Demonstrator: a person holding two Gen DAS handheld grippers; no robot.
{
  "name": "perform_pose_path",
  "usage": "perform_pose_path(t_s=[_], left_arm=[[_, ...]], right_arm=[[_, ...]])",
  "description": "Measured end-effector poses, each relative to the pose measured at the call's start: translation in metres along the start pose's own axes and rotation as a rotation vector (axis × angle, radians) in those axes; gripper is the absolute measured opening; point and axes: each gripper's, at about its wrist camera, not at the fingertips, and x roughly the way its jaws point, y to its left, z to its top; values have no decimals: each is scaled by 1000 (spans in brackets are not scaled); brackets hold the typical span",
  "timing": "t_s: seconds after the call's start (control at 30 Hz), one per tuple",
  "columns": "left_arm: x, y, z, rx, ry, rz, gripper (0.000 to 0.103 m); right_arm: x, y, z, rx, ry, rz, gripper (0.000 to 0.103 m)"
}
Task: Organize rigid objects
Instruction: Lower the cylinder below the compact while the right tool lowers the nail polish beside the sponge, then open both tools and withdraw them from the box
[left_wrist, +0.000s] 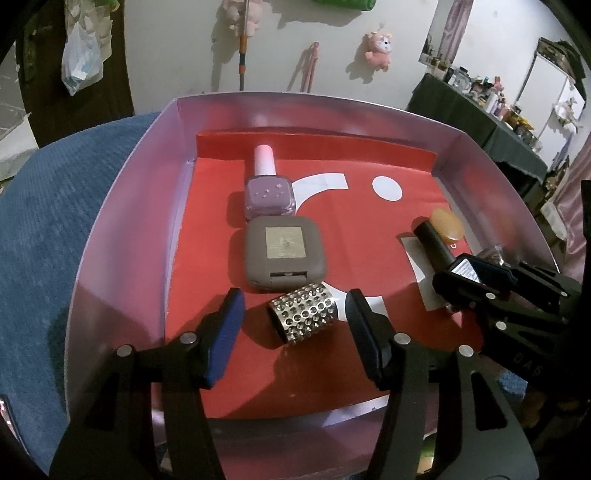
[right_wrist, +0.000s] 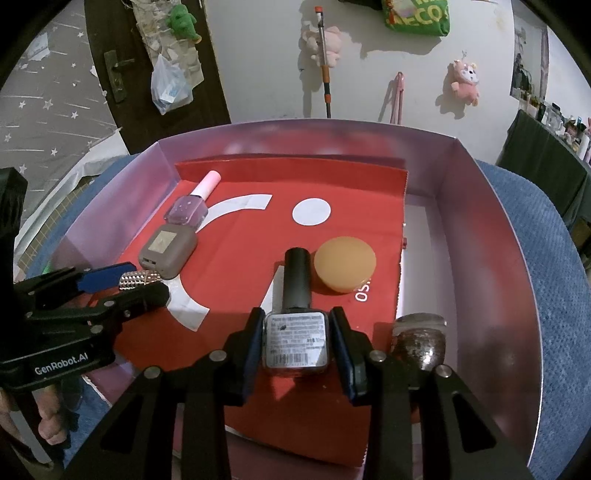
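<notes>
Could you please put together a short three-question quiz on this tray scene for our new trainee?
1. True or false: the left tongs are clamped on the studded silver cylinder.
2. What do the right tongs grip? A) orange round disc B) dark bottle with black cap C) brown square compact
3. Fill in: in the tray, the lilac polish bottle lies just beyond the ____.

Key:
1. False; the pads stand apart from it on both sides.
2. B
3. brown square compact
</notes>
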Motion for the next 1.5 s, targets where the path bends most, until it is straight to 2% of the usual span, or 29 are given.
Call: perform_pose_path(t_s=[0.17,0.57,0.77,1.2,1.5], left_arm=[[-5,-3,-1,5,-13,-7,59],[-17,-7,0,18,-50,4,62],[-26,-12,0,33,-74,11,67],[-47,-15,-6,34,-115,32,68],[-52,-10,-11,4,-111,53,69]], right_arm=[[-4,0,1,1,-6,6,46],[-15,-1,1,7,-26,14,51],[-25,-1,0,9,-47,11,60],[-52,2,-6,16,-102,22,73],[-64,5,-11,18,-127,26,80]])
